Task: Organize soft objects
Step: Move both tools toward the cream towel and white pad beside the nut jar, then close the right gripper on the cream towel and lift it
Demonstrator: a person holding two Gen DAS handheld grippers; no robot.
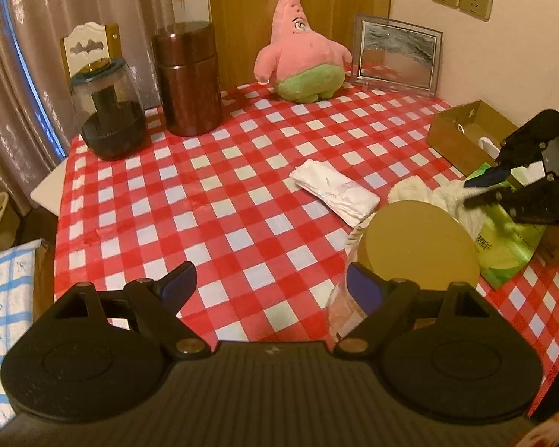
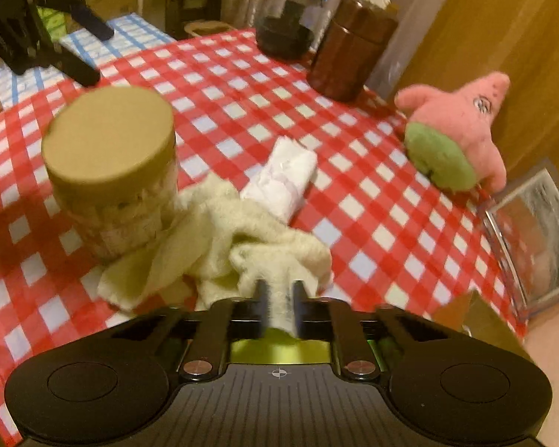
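A crumpled cream cloth (image 2: pixel 220 234) lies on the red-checked tablecloth (image 2: pixel 372 201) beside a jar with a gold lid (image 2: pixel 108 138). My right gripper (image 2: pixel 280 294) is shut on the near edge of this cloth. The left wrist view shows the same grip, right gripper (image 1: pixel 473 192) on cream cloth (image 1: pixel 447 193). A folded white cloth (image 1: pixel 335 192) lies just beyond it. A pink star plush (image 1: pixel 302 59) stands at the far edge. My left gripper (image 1: pixel 270 279) is open and empty over the tablecloth, its right finger close to the gold-lidded jar (image 1: pixel 421 246).
A dark glass jar (image 1: pixel 110 111) and a brown canister (image 1: pixel 188 78) stand at the far left. A picture frame (image 1: pixel 397 56) leans on the wall. A cardboard box (image 1: pixel 462 138) and a green tissue pack (image 1: pixel 510 246) sit at the right edge.
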